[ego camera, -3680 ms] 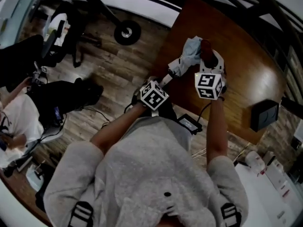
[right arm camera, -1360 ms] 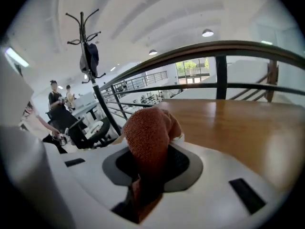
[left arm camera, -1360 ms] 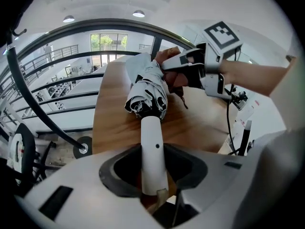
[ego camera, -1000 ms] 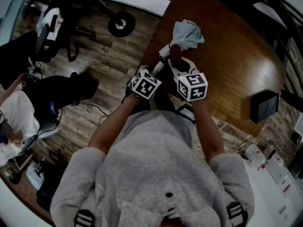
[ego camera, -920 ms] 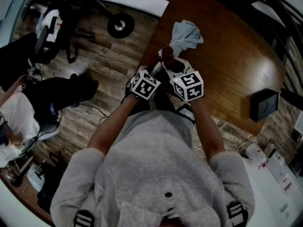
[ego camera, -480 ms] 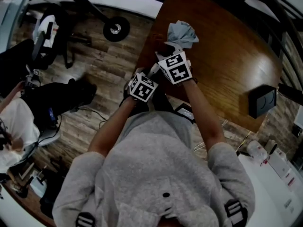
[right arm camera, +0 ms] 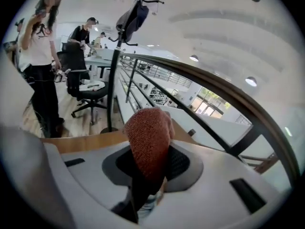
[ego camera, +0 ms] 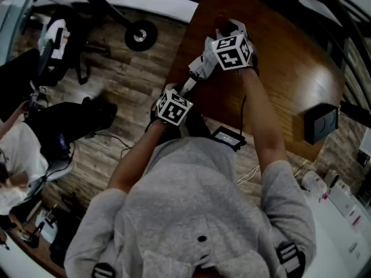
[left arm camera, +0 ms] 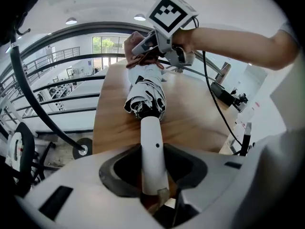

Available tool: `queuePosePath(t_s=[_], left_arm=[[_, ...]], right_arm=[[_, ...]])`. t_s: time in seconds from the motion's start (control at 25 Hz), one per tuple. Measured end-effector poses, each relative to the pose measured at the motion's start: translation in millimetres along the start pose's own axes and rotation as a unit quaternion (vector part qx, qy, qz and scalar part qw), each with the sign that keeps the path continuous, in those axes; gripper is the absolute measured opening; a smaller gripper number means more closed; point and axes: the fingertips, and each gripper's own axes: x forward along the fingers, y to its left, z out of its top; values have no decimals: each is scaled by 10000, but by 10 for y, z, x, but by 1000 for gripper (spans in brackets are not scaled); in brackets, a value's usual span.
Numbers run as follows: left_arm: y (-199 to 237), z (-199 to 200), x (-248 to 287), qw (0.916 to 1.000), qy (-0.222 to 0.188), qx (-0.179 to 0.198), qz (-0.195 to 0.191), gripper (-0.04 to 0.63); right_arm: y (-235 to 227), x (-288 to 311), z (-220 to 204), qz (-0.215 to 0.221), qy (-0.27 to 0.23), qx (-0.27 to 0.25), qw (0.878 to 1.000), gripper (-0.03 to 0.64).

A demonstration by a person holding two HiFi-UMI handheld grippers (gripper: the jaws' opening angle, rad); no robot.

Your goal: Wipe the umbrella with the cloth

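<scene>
My left gripper point(ego camera: 184, 89) is shut on the white handle point(left arm camera: 151, 147) of a folded white umbrella point(left arm camera: 147, 95), which points away from me over the brown wooden table point(ego camera: 290, 68). In the head view a stretch of the umbrella point(ego camera: 197, 68) shows between the two marker cubes. My right gripper point(ego camera: 224, 24) is shut on a reddish-brown cloth point(right arm camera: 148, 142) with a pale blue side. In the left gripper view the right gripper point(left arm camera: 153, 46) presses the cloth point(left arm camera: 137, 51) onto the umbrella's far end. From above, the cloth is mostly hidden under the right gripper.
A black box point(ego camera: 320, 123) sits at the table's right edge, and a small black device point(ego camera: 230, 136) with a cable lies near my body. A wheeled stand point(ego camera: 141, 35) and a seated person point(ego camera: 35, 138) are on the wooden floor at left. People and an office chair point(right arm camera: 86, 87) stand beyond.
My right gripper has slid away from me along the umbrella to its far end and rolled over; the pale blue cloth bundle no longer shows from above. The left gripper kept still.
</scene>
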Motion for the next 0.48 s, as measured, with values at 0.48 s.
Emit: queuePosePath(t_s=[0.48], left_arm=[[60,27,20,9998,55,-97,-136,156]], right_arm=[[-469,29,-1086,-324,1021,686,9919,114]])
